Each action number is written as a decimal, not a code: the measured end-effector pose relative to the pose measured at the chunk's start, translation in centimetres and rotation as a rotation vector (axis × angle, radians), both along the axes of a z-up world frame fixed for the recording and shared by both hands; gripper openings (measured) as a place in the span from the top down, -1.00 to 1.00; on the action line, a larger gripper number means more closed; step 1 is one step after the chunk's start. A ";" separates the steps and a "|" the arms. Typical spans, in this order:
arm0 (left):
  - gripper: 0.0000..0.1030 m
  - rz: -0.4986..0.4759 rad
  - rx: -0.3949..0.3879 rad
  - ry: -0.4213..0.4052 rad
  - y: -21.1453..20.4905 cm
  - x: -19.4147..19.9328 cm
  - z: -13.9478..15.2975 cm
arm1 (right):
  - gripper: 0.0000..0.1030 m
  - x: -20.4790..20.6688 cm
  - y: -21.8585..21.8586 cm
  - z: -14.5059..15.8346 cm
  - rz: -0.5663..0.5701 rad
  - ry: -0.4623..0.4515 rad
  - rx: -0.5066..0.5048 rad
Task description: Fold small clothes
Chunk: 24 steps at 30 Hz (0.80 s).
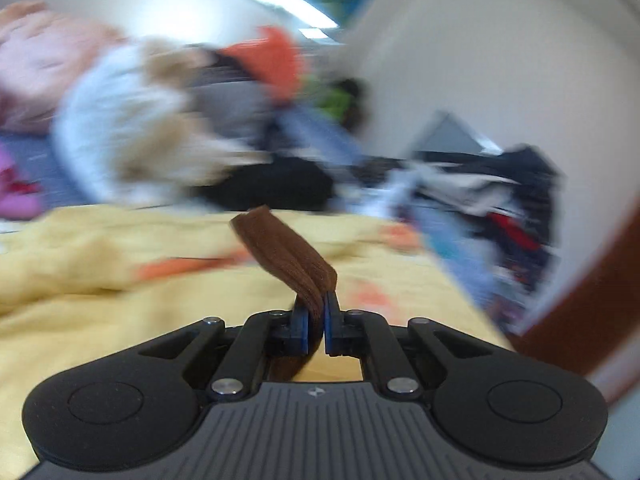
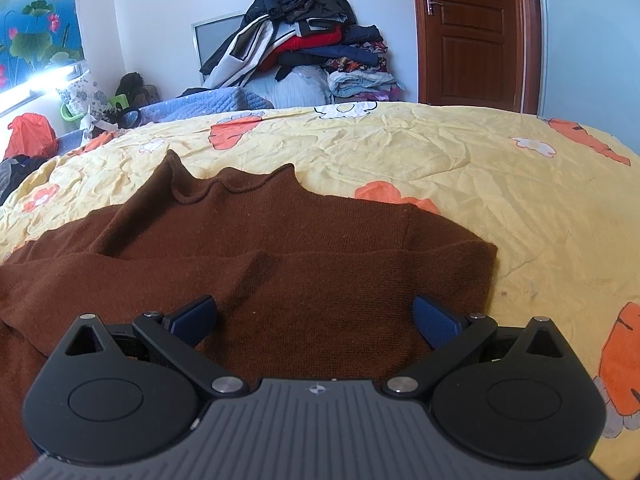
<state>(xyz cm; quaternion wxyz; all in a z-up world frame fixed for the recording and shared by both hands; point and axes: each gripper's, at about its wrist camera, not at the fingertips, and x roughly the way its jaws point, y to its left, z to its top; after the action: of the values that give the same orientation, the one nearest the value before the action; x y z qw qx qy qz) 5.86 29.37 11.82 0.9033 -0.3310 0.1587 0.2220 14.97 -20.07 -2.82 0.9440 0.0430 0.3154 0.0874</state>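
Observation:
A brown knitted sweater [image 2: 280, 248] lies spread on the yellow bedspread [image 2: 500, 184], collar pointing away, with its right part folded over. My right gripper [image 2: 316, 320] hovers open just above its near part, blue pads wide apart, nothing between them. In the blurred left wrist view, my left gripper [image 1: 316, 320] is shut on a strip of the brown sweater [image 1: 284, 252], which sticks up and forward from between the blue pads above the bedspread [image 1: 100, 280].
A tall pile of dark and mixed clothes [image 2: 304, 36] is stacked against the far wall beside a brown door [image 2: 472, 32]. An orange bag [image 2: 30, 136] and more clothing sit at the far left. In the left wrist view, blurred heaps of clothing [image 1: 160, 120] lie beyond the bed.

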 end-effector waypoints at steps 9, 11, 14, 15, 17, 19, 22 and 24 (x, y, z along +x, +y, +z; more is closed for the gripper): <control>0.76 -0.924 -0.173 0.126 -27.0 6.5 -4.5 | -1.00 -0.5 -2.4 -0.1 -0.015 -0.025 0.179; 0.55 -0.920 -0.143 0.161 -27.9 5.2 -6.3 | -1.00 -0.5 -2.6 -0.1 -0.018 -0.028 0.202; -0.62 -0.782 0.032 0.169 -26.8 2.0 -7.7 | -1.00 -0.5 -2.7 -0.2 -0.020 -0.030 0.219; -0.78 -0.723 0.096 0.155 -26.2 0.9 -8.1 | -1.00 -0.5 -2.8 -0.2 -0.021 -0.031 0.224; -0.78 -0.651 0.206 0.152 -25.0 -0.7 -9.2 | -1.00 -0.5 -3.0 -0.2 -0.021 -0.032 0.236; -0.78 -0.614 0.232 0.221 -23.8 -1.0 -10.8 | -1.00 -0.5 -3.3 -0.2 -0.020 -0.028 0.260; -0.78 -0.590 0.286 0.188 -22.9 -2.5 -12.4 | -1.00 -0.5 -4.7 0.6 -0.016 0.033 0.392; -0.82 -0.582 0.266 0.180 -22.7 -2.3 -12.4 | -1.00 -0.4 -6.3 0.8 0.006 0.102 0.616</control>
<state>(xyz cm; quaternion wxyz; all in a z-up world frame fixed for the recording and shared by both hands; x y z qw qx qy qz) 3.61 6.62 -0.62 0.9465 -0.1297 0.2954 0.0019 14.58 -26.39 -1.97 0.8693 0.3301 0.3211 0.1794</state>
